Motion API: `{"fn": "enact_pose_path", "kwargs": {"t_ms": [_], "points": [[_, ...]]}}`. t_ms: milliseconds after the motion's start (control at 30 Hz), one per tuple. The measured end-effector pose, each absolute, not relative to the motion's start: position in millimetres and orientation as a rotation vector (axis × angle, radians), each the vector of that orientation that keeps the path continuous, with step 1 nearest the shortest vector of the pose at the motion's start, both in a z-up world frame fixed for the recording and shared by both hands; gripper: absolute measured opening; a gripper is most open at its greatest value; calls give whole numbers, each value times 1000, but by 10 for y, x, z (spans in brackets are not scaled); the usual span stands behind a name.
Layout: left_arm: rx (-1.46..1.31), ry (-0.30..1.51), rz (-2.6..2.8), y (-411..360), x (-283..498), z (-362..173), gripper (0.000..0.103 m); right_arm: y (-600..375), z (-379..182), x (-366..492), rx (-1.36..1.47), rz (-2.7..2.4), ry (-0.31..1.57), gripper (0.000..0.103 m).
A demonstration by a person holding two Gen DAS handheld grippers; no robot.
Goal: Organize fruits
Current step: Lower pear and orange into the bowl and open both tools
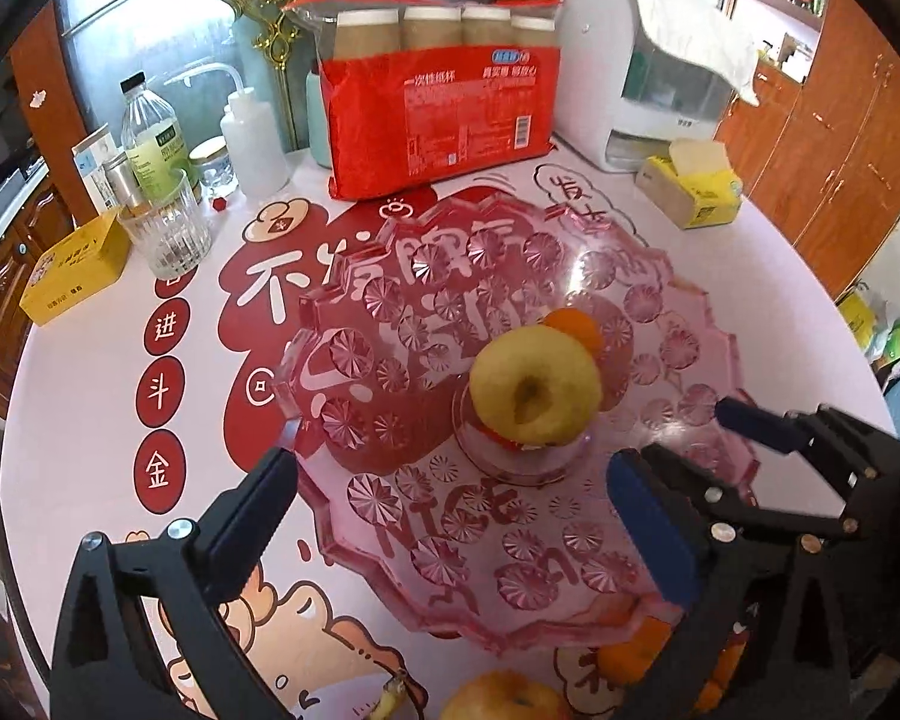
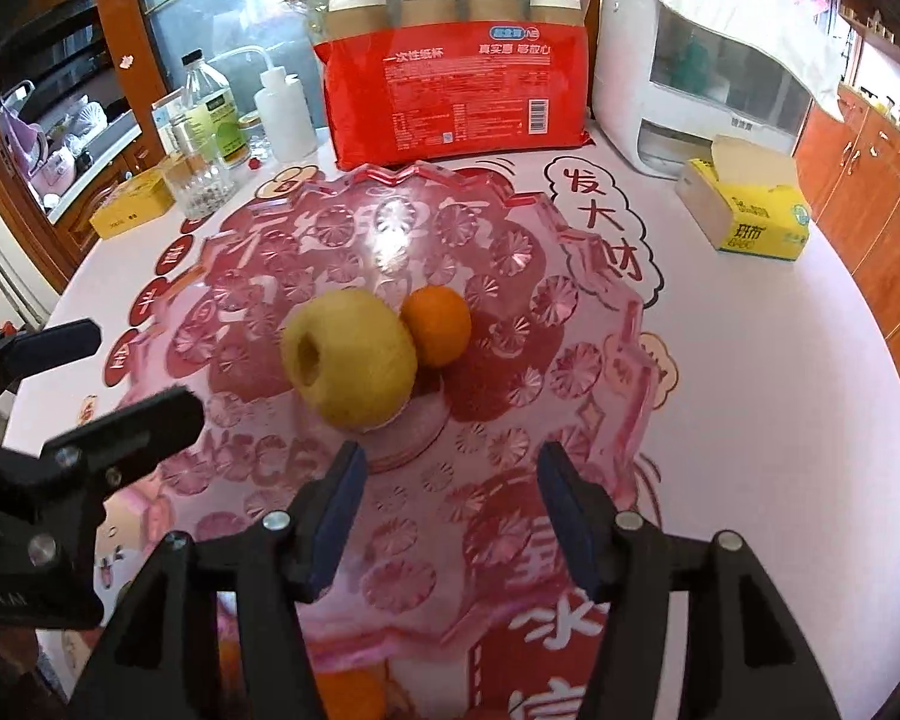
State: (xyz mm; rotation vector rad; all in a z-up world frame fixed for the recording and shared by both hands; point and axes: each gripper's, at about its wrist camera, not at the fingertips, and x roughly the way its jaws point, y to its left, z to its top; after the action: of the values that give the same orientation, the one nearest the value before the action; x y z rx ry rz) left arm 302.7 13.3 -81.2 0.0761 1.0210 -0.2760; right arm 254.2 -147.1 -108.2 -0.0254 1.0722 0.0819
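Observation:
A pink cut-glass fruit bowl stands mid-table. In it lie a yellow apple and an orange touching it. My left gripper is open and empty above the bowl's near rim. My right gripper is open and empty above the bowl's near side; it also shows in the left wrist view. The left gripper shows at the left of the right wrist view. On the table by the near edge lie another apple and oranges.
At the back stand a red pack of paper cups, a white appliance, a yellow tissue box, bottles, a glass and a yellow box. A banana tip shows near.

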Motion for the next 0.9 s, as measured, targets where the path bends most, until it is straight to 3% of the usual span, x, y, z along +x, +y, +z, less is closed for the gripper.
{"fn": "enact_pose_path", "kwargs": {"t_ms": [900], "points": [[-23, 924, -246, 425, 2323, -78, 102, -1395, -402, 1780, 34, 65, 997, 60]]}}
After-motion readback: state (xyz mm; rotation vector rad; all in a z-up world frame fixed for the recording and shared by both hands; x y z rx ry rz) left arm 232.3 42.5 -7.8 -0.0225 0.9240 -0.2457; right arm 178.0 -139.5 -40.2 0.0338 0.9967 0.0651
